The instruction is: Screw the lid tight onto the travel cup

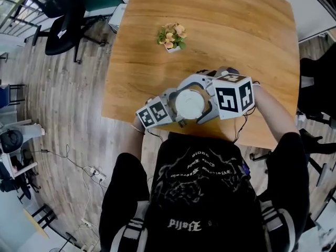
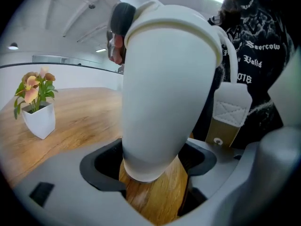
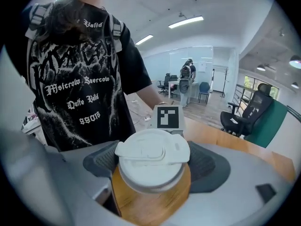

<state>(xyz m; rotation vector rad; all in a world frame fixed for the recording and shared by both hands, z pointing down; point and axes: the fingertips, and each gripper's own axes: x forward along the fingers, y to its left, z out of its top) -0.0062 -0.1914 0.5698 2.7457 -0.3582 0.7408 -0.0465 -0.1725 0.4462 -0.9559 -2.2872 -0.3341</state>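
Note:
A white travel cup (image 2: 164,79) stands near the table's front edge, close to the person's body. Its white flip-top lid (image 1: 190,104) sits on top. My left gripper (image 1: 181,118) comes in from the left and is shut on the cup's lower body, its dark pads (image 2: 101,166) pressing both sides just above the base. My right gripper (image 1: 203,103) comes in from the right and is shut on the lid (image 3: 153,152), with ribbed pads (image 3: 106,159) on either side of it. A white and tan strap (image 2: 230,114) hangs from the lid.
A small white pot of flowers (image 1: 171,37) stands further back on the wooden table (image 1: 226,30), to the left in the left gripper view (image 2: 38,114). Office chairs (image 1: 58,14) and cables lie on the floor to the left.

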